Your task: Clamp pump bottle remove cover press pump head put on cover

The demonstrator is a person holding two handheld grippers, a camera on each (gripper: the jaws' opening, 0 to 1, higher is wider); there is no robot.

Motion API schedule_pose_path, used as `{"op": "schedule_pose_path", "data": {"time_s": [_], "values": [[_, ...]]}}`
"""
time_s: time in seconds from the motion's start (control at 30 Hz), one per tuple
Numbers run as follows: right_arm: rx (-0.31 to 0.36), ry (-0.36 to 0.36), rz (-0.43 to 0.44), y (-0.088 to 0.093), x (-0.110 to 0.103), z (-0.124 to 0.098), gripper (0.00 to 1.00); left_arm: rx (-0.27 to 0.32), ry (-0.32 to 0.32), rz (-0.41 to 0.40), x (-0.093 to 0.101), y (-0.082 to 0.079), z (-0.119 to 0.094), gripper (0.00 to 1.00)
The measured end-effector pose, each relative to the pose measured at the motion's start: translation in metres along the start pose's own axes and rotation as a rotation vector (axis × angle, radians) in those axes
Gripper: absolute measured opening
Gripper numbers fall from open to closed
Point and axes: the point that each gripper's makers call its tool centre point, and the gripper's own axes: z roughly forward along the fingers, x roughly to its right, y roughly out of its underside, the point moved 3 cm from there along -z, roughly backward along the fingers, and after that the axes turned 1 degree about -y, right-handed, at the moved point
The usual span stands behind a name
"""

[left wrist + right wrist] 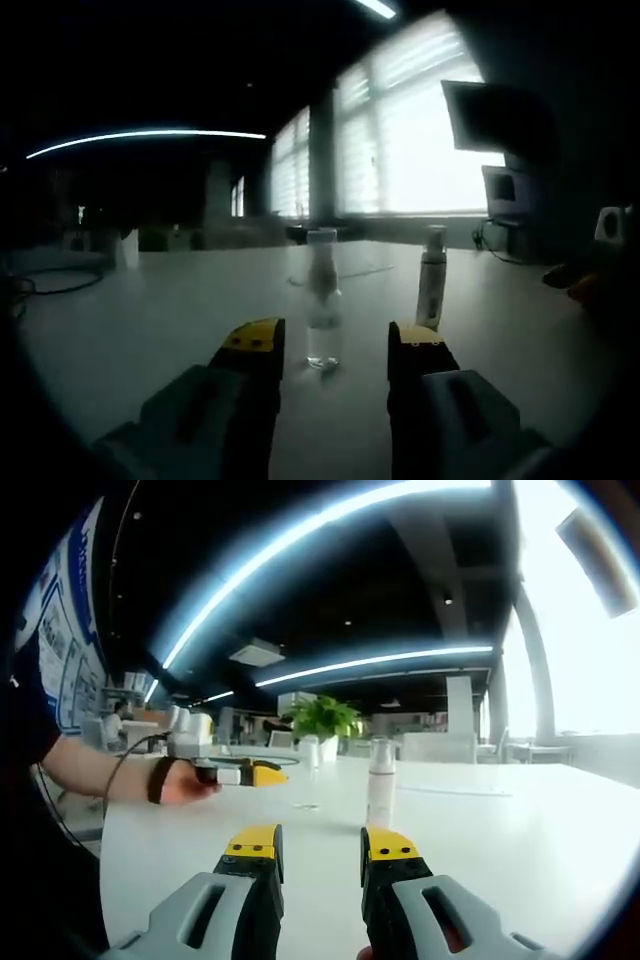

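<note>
A: Left gripper view first. We've got the left gripper (pixel 335 350) with jaws spread wide, nothing between them, touching nothing. Straight ahead on the white table (pixel 150 320) stands a clear bottle (pixel 322 300), upright, lined up with the gap but still beyond the yellow tips. A second white pump bottle (pixel 432 285) stands near it, off to the side, cover on as far as we can tell

B: Agreed. Right gripper view, we see the right gripper (pixel 320 845) also open wide and empty. The pump bottle (pixel 381 780) stands upright ahead of it, slightly toward one jaw, apart from the tips. The left gripper (pixel 262 773) comes in from the side in the person's hand (pixel 185 780), low over the table, short of the bottles

A: So which step do we log?

B: We judge it as the start, approach before the clamp. Nothing gripped, cover not yet off

A: Next move, we'd say one gripper has to go forward until the bottle body sits between the jaws, then close on it, other one goes for the cover. Which bottle is the target we can't tell

B: Fine, moving on
</note>
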Motion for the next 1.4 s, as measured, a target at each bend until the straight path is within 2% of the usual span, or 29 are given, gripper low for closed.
{"op": "schedule_pose_path", "data": {"time_s": [0.07, 0.23, 0.37, 0.57, 0.77, 0.87, 1.0, 1.1, 1.17, 1.27, 1.4], "values": [[0.001, -0.001, 0.002, 0.000, 0.000, 0.000, 0.25, 0.000, -0.004, -0.007, 0.003, 0.000, 0.003, 0.32], [-0.002, 0.000, 0.001, 0.000, 0.000, 0.000, 0.25, -0.021, -0.027, 0.007, -0.006, 0.008, 0.017, 0.33], [-0.004, 0.000, 0.001, 0.001, 0.000, 0.000, 0.25, -0.024, -0.037, -0.055, -0.012, 0.010, 0.026, 0.32], [-0.008, -0.001, 0.003, 0.002, 0.001, 0.001, 0.25, -0.025, -0.013, 0.013, -0.006, 0.009, 0.037, 0.32], [-0.011, 0.002, 0.004, 0.003, 0.003, 0.000, 0.25, -0.011, -0.010, 0.015, -0.007, 0.005, 0.054, 0.32], [-0.011, 0.001, 0.003, 0.004, 0.005, 0.001, 0.25, -0.019, -0.010, 0.012, -0.002, 0.007, 0.061, 0.31], [-0.012, 0.001, 0.005, 0.004, 0.005, 0.001, 0.25, -0.037, -0.019, 0.015, -0.005, 0.011, 0.065, 0.30], [-0.011, -0.002, 0.007, 0.004, 0.004, 0.001, 0.25, -0.032, -0.047, -0.076, -0.012, 0.011, 0.065, 0.26], [-0.012, -0.002, 0.005, 0.003, 0.002, 0.001, 0.25, -0.029, -0.047, -0.060, -0.010, 0.012, 0.063, 0.26], [-0.010, -0.003, 0.007, 0.003, 0.003, 0.001, 0.25, -0.028, -0.024, 0.006, -0.002, 0.010, 0.063, 0.26], [-0.012, -0.003, 0.005, 0.003, 0.003, 0.001, 0.25, -0.012, -0.020, 0.029, 0.000, 0.005, 0.065, 0.22]]}}
